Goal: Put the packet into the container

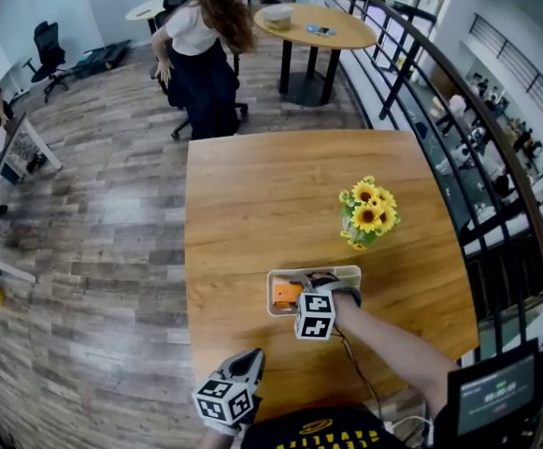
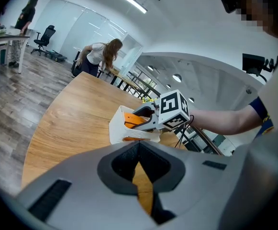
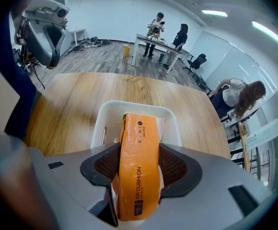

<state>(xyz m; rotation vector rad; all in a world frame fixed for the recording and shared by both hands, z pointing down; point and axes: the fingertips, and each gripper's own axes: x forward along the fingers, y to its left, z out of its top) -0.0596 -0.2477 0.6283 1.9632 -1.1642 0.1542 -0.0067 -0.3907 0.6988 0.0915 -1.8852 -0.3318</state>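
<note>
An orange packet (image 3: 139,138) stands on edge between the pads of my right gripper (image 3: 139,166), which is shut on it. In the right gripper view its far end reaches over the white rectangular container (image 3: 105,119). From the head view the right gripper (image 1: 295,291) sits over the container (image 1: 348,271) at the table's near middle, and the packet (image 1: 284,295) shows orange inside. My left gripper (image 1: 228,398) hangs at the table's near edge, left of the container, shut and empty. The left gripper (image 2: 139,146) view shows the container (image 2: 116,128) just ahead.
A pot of sunflowers (image 1: 368,211) stands on the wooden table (image 1: 252,195) just behind the container, to the right. A person (image 1: 201,45) bends over at the table's far end. A black railing (image 1: 495,157) runs along the right side.
</note>
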